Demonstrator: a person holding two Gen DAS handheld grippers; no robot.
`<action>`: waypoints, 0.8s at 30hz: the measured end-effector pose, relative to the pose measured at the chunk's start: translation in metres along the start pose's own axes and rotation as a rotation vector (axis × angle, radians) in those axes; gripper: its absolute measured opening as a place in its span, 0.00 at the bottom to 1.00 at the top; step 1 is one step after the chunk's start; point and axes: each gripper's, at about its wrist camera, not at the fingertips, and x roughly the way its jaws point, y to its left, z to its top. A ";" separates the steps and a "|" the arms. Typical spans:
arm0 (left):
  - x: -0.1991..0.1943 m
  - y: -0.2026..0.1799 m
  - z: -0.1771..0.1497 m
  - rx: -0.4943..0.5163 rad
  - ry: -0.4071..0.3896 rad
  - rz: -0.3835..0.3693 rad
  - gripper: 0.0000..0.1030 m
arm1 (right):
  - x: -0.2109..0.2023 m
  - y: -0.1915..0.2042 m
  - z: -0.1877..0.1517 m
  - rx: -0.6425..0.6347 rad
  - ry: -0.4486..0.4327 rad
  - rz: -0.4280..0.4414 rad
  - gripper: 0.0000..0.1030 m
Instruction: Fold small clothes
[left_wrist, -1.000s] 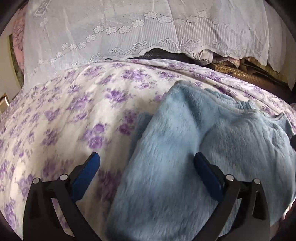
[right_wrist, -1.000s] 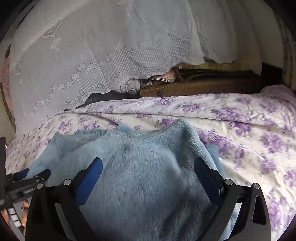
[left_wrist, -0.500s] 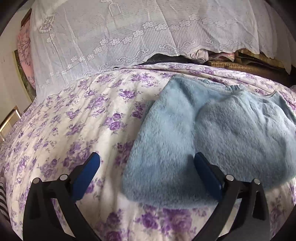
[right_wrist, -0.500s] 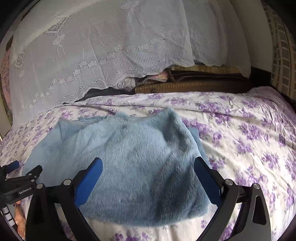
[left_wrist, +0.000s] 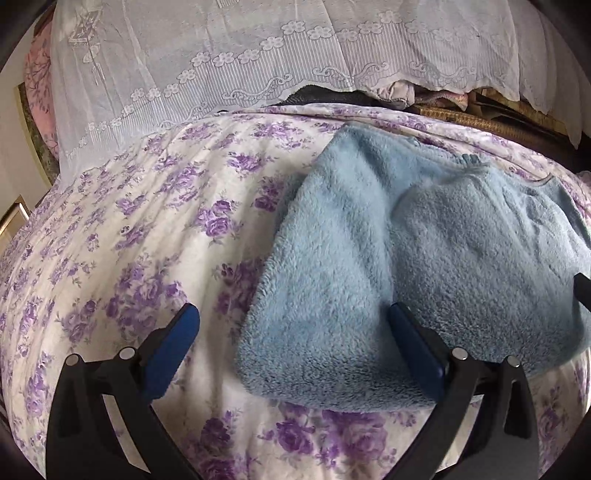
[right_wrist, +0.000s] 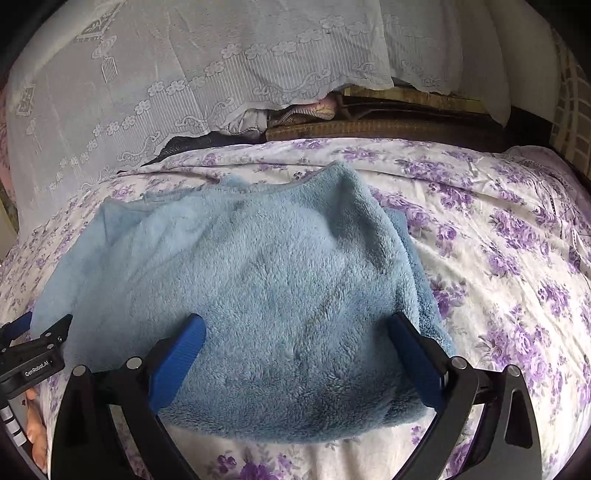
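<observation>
A fluffy light-blue garment (left_wrist: 388, 266) lies folded in layers on the purple-flowered bedsheet (left_wrist: 147, 229). My left gripper (left_wrist: 295, 325) hangs open over the garment's near left corner, its right pad (left_wrist: 413, 343) above the fleece and its left pad over the sheet. In the right wrist view the same garment (right_wrist: 266, 280) fills the middle, and my right gripper (right_wrist: 295, 350) stands open above its near edge, holding nothing. The left gripper's black body (right_wrist: 33, 354) shows at the left edge of that view, with part of a hand below it.
A white lace cloth (left_wrist: 258, 55) drapes over a pile at the far side of the bed. Below its hem sit bundled fabrics (right_wrist: 295, 114) and a woven mat (right_wrist: 388, 125). Bare flowered sheet (right_wrist: 517, 240) spreads to the right of the garment.
Both grippers have pulled back and up from the garment, so more of it and the sheet in front shows. The garment lies still and both grippers stay open.
</observation>
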 end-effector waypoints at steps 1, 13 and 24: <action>-0.002 0.000 0.000 0.002 -0.010 0.006 0.96 | -0.005 -0.001 -0.001 0.006 -0.025 0.002 0.97; -0.023 -0.016 -0.002 0.070 -0.105 -0.026 0.96 | -0.012 0.018 -0.002 -0.085 -0.050 0.035 0.97; -0.001 -0.017 -0.001 0.074 -0.001 -0.054 0.96 | 0.007 0.022 0.000 -0.096 0.053 0.033 0.97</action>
